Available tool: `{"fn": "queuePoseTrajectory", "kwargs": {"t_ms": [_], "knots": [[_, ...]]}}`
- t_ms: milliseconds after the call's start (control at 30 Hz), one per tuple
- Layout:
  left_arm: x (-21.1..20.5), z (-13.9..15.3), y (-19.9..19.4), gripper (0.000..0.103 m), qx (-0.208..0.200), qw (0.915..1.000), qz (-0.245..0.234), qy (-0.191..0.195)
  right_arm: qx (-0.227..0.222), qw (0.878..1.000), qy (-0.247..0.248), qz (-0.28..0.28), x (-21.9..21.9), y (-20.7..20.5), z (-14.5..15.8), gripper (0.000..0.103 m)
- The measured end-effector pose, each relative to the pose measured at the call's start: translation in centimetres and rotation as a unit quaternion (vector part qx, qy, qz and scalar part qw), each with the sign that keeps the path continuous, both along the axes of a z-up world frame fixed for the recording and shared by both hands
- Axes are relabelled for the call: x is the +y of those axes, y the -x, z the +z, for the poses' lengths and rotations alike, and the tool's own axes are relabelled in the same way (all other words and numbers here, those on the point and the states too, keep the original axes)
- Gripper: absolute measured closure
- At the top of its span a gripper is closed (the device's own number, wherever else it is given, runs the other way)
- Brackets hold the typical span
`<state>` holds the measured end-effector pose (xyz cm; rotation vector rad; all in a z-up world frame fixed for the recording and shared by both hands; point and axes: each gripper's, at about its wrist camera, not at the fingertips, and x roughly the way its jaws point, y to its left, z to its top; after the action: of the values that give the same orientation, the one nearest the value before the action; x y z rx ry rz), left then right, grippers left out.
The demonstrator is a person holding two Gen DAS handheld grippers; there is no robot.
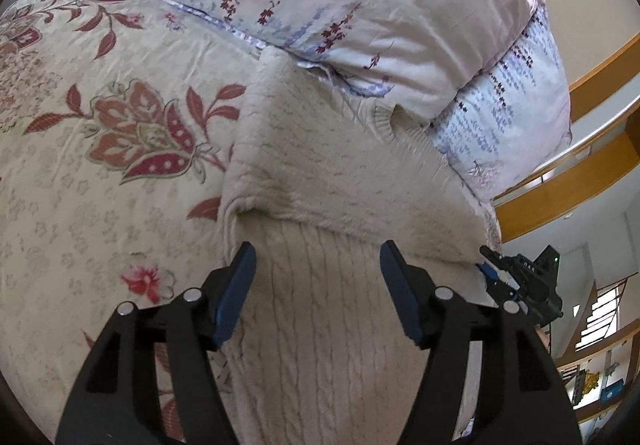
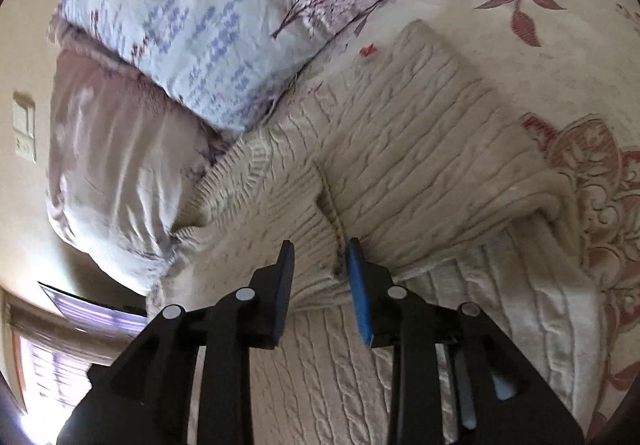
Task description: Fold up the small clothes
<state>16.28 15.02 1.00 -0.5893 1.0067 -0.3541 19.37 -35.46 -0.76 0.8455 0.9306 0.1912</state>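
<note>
**Mid-fold on a cable-knit sweater, both sets of fingers released**

Cream cable-knit sweater (image 1: 340,181) spread on the floral bedspread (image 1: 100,149), collar end up against the pillows (image 1: 320,5). One flap, probably a sleeve or side panel, already laid across the body, so likely partway through the fold. Left gripper (image 1: 316,277) spread wide over the knit, holding nothing. Right gripper (image 2: 320,265) narrower but still parted, straddling a raised seam or folded edge (image 2: 332,205) without visibly pinching it; contact hard to tell.

Next, probably: clench on that edge and on the lower panel, lift together, carry the hem end toward the collar, keeping layers aligned.

From the left wrist: ribbed neckline (image 1: 384,117) against the pillows, plus the right gripper's body at the sweater's far edge. From the right wrist: the overlapping flap's full outline and the seam between the fingers, neither clear from the left.
</note>
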Motion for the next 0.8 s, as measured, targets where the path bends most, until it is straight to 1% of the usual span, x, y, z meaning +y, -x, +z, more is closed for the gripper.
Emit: {"fn": "queuePoseTrajectory", "kwargs": {"t_ms": [33, 67, 100, 133, 200, 233, 267, 333, 433, 467, 500, 533, 567, 600, 633, 667, 733, 800], "knots": [[0.0, -0.1, 0.0, 0.039, 0.002, 1.0, 0.0, -0.001, -0.002, 1.0, 0.004, 0.006, 0.2, -0.2, 0.1, 0.079], [0.0, -0.2, 0.0, 0.039, 0.002, 1.0, 0.0, -0.002, -0.007, 1.0, 0.008, 0.013, 0.4, -0.3, 0.3, 0.096], [0.0, -0.3, 0.0, 0.039, 0.003, 1.0, 0.0, -0.002, -0.018, 1.0, 0.016, 0.016, 0.8, -0.5, 0.8, 0.096], [0.0, -0.3, -0.1, 0.039, 0.004, 1.0, 0.0, -0.003, -0.051, 0.998, 0.042, 0.011, 1.1, -0.2, 2.2, 0.096], [-0.1, -0.3, 0.0, 0.039, 0.003, 1.0, -0.001, -0.007, -0.089, 0.994, 0.07, 0.006, 1.3, 0.4, 3.9, 0.096], [-0.2, -0.3, 0.0, 0.039, 0.002, 1.0, -0.002, -0.009, -0.104, 0.991, 0.086, 0.0, 1.4, 0.6, 4.6, 0.096], [-0.3, -0.3, 0.0, 0.039, 0.001, 0.9999, -0.003, -0.011, -0.105, 0.989, 0.102, -0.008, 1.5, 0.7, 4.8, 0.096], [-0.3, -0.3, 0.1, 0.039, 0.0, 0.9999, -0.005, -0.013, -0.067, 0.988, 0.135, -0.017, 1.5, -0.3, 3.8, 0.096], [-0.5, -0.1, 0.2, 0.039, -0.002, 0.9998, -0.009, -0.018, -0.007, 0.99, 0.137, -0.001, 1.4, -1.3, 1.4, 0.095], [-0.6, 0.0, 0.3, 0.039, -0.004, 0.9997, -0.011, -0.021, 0.0, 0.991, 0.137, 0.003, 1.3, -1.3, 1.1, 0.095], [-0.6, 0.1, 0.5, 0.039, -0.005, 0.9996, -0.014, -0.025, -0.004, 0.991, 0.136, 0.004, 1.2, -1.0, 1.2, 0.095], [-0.7, 0.3, 0.8, 0.039, -0.007, 0.9994, -0.018, -0.028, -0.003, 0.99, 0.14, 0.008, 0.9, -0.6, 1.5, 0.088], [-0.6, 0.5, 1.0, 0.039, -0.009, 0.9993, -0.021, -0.03, -0.002, 0.99, 0.139, 0.012, 0.7, -0.1, 1.8, 0.076], [-0.6, 0.7, 1.4, 0.039, -0.01, 0.9991, -0.026, -0.031, -0.007, 0.991, 0.132, 0.017, 0.3, 0.7, 2.2, 0.069], [-0.5, 0.8, 1.7, 0.039, -0.011, 0.9989, -0.03, -0.033, -0.018, 0.992, 0.123, 0.022, -0.1, 1.5, 2.8, 0.057], [-0.3, 1.0, 2.2, 0.039, -0.013, 0.9987, -0.033, -0.035, -0.026, 0.992, 0.119, 0.028, -0.5, 2.5, 3.3, 0.049], [0.2, 1.2, 3.4, 0.039, -0.016, 0.9983, -0.04, -0.039, -0.038, 0.991, 0.118, 0.039, -1.7, 4.6, 4.0, 0.047], [0.8, 1.2, 4.7, 0.039, -0.017, 0.9982, -0.046, -0.035, -0.038, 0.992, 0.115, 0.044, -3.1, 6.7, 4.0, 0.047]]}}
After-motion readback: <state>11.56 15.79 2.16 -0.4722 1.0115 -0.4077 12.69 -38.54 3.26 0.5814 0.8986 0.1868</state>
